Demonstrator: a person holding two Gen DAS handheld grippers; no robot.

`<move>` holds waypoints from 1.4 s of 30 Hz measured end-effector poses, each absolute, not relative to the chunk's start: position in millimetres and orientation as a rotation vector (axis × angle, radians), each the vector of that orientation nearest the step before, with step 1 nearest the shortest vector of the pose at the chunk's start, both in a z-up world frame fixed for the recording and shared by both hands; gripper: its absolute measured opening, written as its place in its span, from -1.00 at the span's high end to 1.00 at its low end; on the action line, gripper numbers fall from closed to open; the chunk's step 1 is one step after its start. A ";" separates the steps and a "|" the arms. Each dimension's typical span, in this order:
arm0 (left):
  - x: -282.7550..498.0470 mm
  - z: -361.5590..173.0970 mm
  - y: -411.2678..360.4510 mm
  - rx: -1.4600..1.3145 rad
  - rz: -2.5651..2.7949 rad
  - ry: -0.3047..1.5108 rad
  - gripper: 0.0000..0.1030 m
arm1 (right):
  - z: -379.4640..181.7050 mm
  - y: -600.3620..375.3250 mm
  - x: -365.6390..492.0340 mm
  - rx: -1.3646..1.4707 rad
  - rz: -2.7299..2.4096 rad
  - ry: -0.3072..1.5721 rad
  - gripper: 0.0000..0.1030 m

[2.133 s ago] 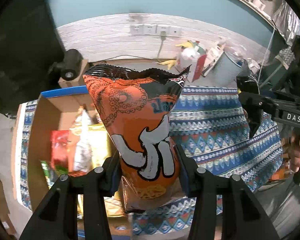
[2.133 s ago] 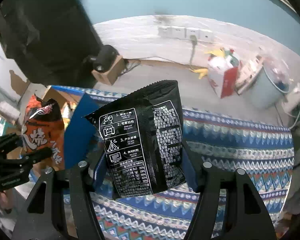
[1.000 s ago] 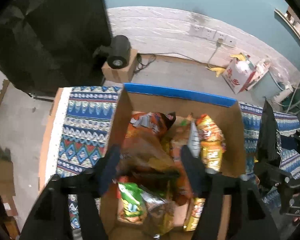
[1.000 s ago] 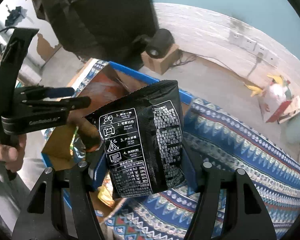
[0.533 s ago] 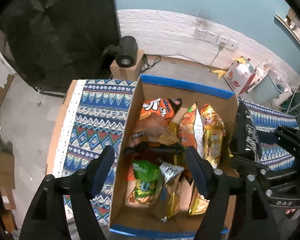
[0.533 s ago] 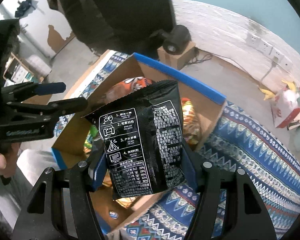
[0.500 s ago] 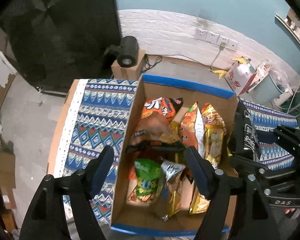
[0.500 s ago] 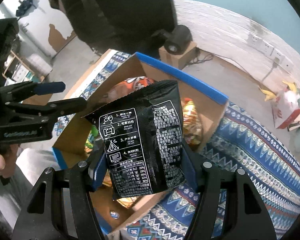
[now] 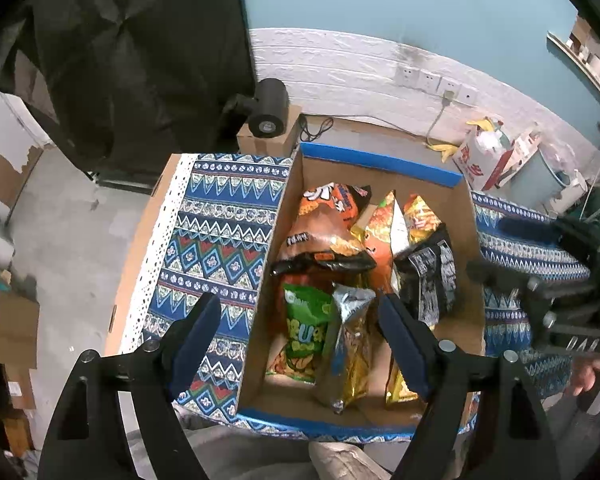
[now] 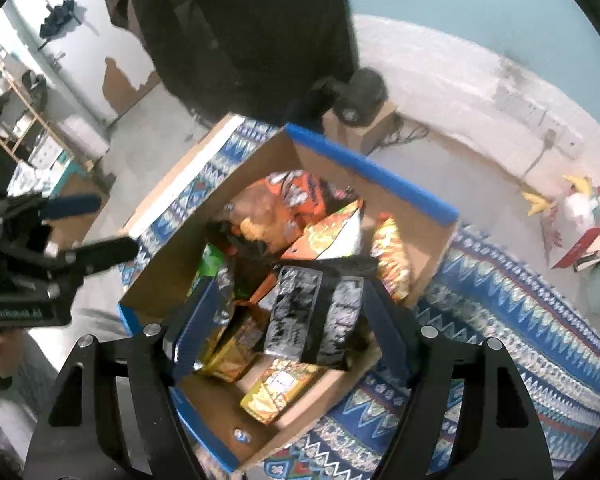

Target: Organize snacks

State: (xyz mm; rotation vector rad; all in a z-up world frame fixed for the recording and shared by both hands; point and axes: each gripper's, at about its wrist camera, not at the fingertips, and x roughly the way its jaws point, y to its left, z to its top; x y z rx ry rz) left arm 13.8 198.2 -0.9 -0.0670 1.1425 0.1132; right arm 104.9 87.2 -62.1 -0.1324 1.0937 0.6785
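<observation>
A cardboard box with blue-taped rims holds several snack bags. The orange bag lies at its far left. A black bag with white print lies at the right side of the box, also in the right wrist view. My left gripper is open and empty above the box's near end. My right gripper is open above the box, with the black bag loose between its fingers.
The box stands on a blue patterned tablecloth. A black lamp on a small carton stands beyond the table. A red and white bag lies on the floor by the wall.
The right gripper has opened and the black bag has dropped into the box. The left gripper stays open over the box, having let go of the orange bag earlier.
</observation>
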 end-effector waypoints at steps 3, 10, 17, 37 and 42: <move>10.4 4.0 193.2 -0.060 0.107 1.136 -0.61 | -49.5 80.1 100.6 -0.136 0.641 1.029 -0.49; 2.1 24.8 180.3 -0.016 0.113 1.075 -0.75 | -24.7 67.4 91.2 -0.186 0.583 0.892 -0.50; -5.7 37.6 163.9 0.031 0.120 1.026 -0.92 | -13.6 51.2 83.4 -0.207 0.532 0.827 -0.50; -10.1 55.1 138.5 0.130 0.143 0.935 -0.93 | -8.2 21.7 82.1 -0.166 0.496 0.828 -0.50; -9.4 55.1 136.7 0.136 0.143 0.934 -0.93 | -7.4 20.8 80.3 -0.170 0.494 0.824 -0.50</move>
